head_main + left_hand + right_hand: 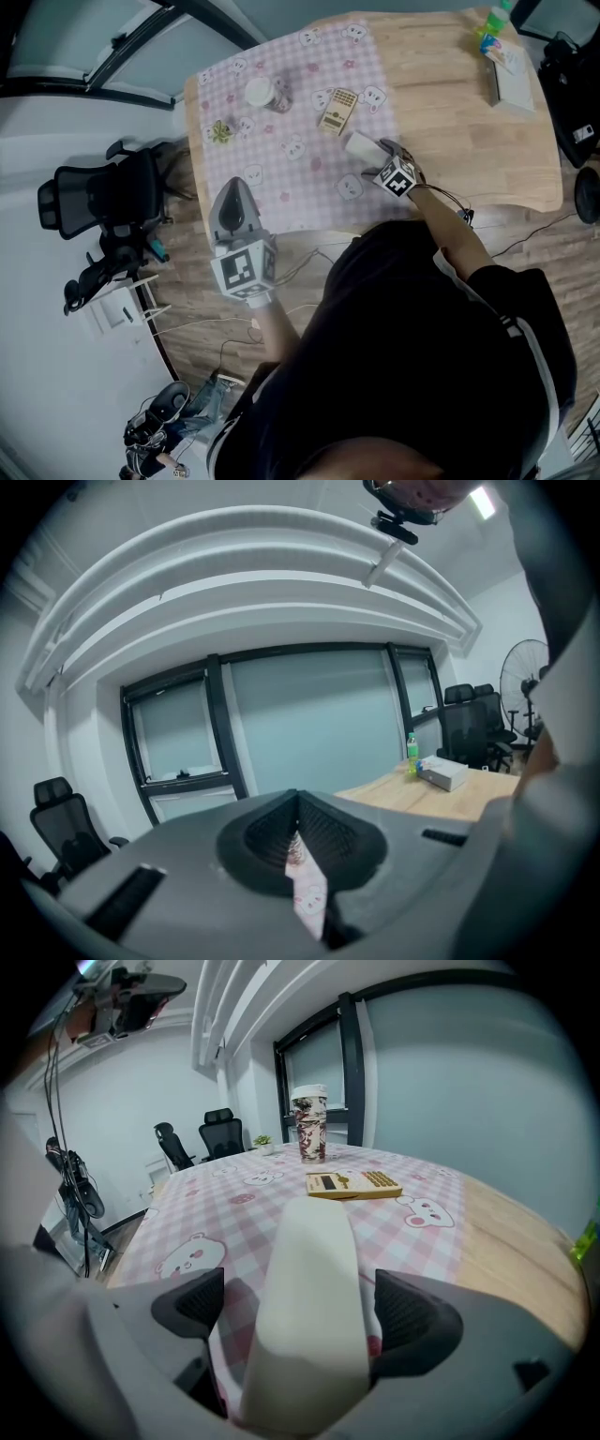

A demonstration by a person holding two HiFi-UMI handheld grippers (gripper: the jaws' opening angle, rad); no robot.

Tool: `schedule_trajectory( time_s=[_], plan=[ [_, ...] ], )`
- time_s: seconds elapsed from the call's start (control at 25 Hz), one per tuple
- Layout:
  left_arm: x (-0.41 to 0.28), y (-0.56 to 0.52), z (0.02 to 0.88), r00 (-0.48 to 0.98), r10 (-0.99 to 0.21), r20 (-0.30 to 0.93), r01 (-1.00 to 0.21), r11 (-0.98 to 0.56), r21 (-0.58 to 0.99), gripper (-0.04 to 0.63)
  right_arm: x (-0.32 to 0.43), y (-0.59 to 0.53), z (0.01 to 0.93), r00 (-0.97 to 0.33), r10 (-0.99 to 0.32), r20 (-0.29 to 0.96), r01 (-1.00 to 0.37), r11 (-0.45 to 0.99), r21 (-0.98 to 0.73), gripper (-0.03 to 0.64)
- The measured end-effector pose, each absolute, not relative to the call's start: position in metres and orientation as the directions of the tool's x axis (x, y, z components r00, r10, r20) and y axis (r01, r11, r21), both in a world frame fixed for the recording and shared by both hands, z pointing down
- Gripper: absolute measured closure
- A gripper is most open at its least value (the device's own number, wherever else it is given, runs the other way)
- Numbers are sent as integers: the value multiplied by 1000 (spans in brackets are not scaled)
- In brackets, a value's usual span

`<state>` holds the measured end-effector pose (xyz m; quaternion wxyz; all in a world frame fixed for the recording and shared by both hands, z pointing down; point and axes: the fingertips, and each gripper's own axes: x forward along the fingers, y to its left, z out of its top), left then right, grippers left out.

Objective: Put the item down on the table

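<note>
A white oblong item [309, 1269] lies on the pink checked tablecloth [225, 1213], lengthwise between the jaws of my right gripper [302, 1309]. That gripper is open, with both dark pads standing off the item's sides. In the head view the item [359, 144] rests near the cloth's right edge, just ahead of the right gripper [373, 157]. My left gripper [234, 202] hovers over the cloth's near left corner, shut with nothing in it; in its own view the jaws meet [298, 822], and only a sliver of cloth shows below them.
On the cloth stand a yellow calculator [337, 110], a lidded patterned cup [265, 94] and a small plant [221, 131]. A white box [511, 80] and a green bottle [492, 23] sit on the bare wooden table [450, 103] at far right. A black office chair [103, 202] stands to the left.
</note>
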<state>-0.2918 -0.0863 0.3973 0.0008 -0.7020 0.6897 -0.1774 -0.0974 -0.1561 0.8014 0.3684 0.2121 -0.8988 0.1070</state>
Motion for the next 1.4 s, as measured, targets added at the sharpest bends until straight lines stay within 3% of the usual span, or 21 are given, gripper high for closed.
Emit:
schedule_trajectory(
  time_s=[0.28, 0.72, 0.96, 1.0, 1.04, 1.08, 1.4],
  plan=[
    [-295, -86, 396, -18, -972, 236, -968, -42, -246, 595, -99, -167, 781, -669, -296, 682, -539, 825, -170, 135],
    [-292, -98, 396, -3, -978, 208, -975, -43, -218, 595, -103, -164, 648, -790, -424, 443, -499, 865, -61, 137],
    [-287, -103, 397, 14, -979, 205, -975, -59, -215, 595, -101, -163, 637, -781, -439, 444, -503, 864, -31, 148],
    [-288, -103, 397, 15, -978, 207, -975, -60, -216, 595, -99, -162, 635, -775, -449, 445, -508, 861, -17, 179],
    [-289, -102, 397, 13, -978, 208, -974, -59, -218, 595, -96, -163, 632, -767, -465, 441, -522, 853, -7, 323],
    [-290, -102, 396, 10, -978, 208, -974, -56, -218, 595, -92, -166, 631, -759, -483, 437, -539, 842, -6, 518],
    [-298, -99, 395, -12, -979, 203, -974, -35, -226, 595, -77, -178, 625, -739, -517, 432, -581, 814, -19, 598]
  ],
)
